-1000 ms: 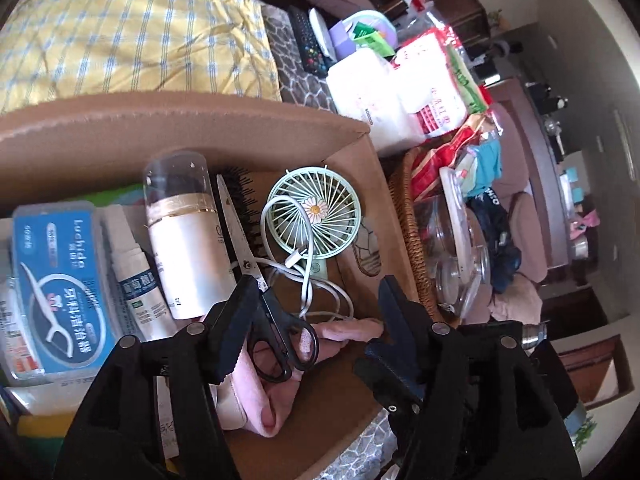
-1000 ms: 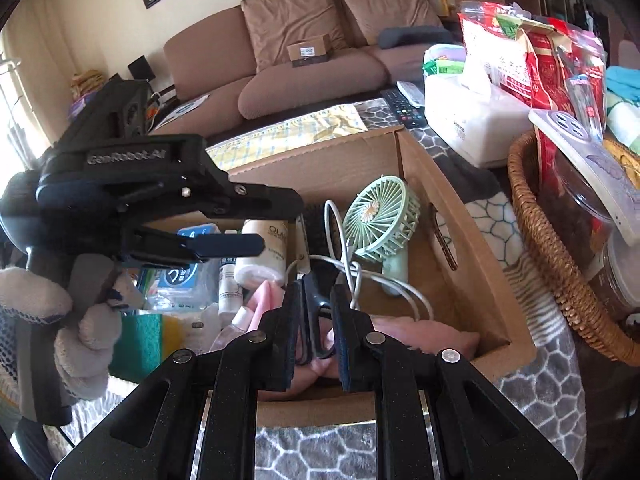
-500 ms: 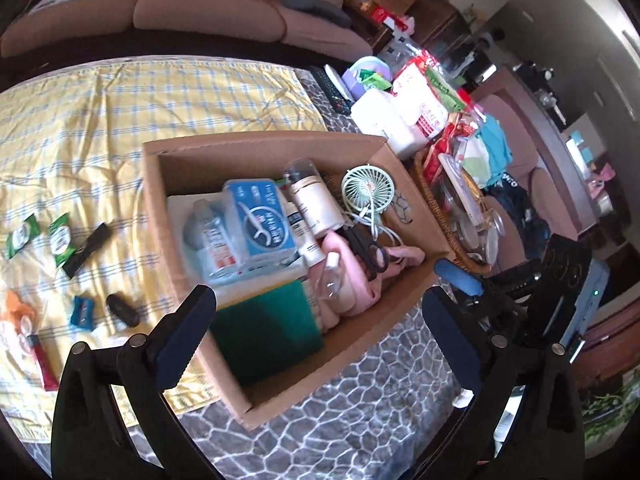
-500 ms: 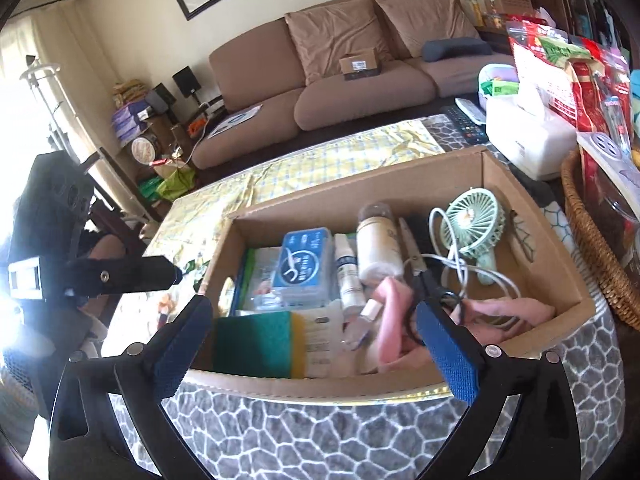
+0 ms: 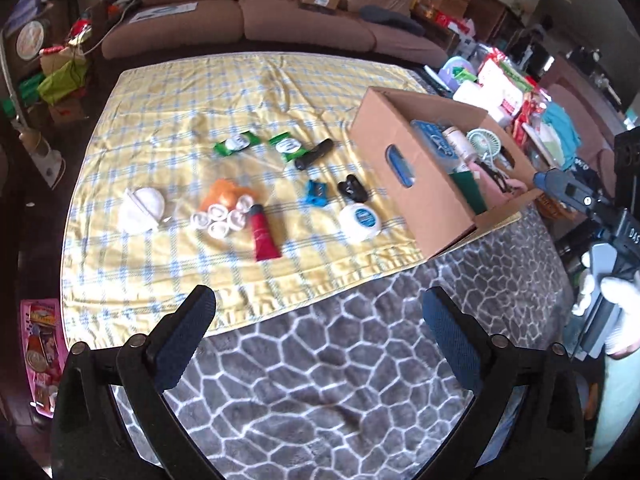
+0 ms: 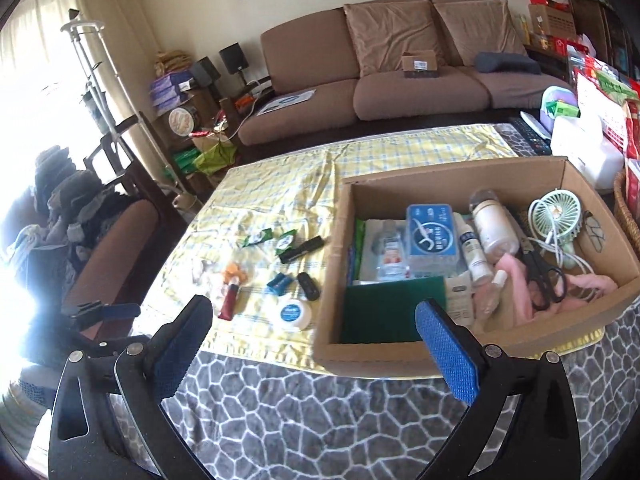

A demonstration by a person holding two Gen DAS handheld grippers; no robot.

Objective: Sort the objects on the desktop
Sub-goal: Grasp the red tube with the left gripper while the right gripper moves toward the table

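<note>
A cardboard box stands on the table and holds black scissors, a mint fan, a blue floss case and bottles. On the yellow checked cloth lie a red tube, a white round tin, green packets, black items and white rolls. My left gripper is open and empty above the grey patterned cover. My right gripper is open and empty in front of the box.
A brown sofa stands behind the table. A wicker basket, a white tissue box and snack bags crowd the right side. The grey patterned cover spans the table's near part. A chair stands at left.
Both grippers have pulled up and back from the box. The right gripper, shut around the scissors a second ago, has opened and left them in the box. The left has opened wider.
</note>
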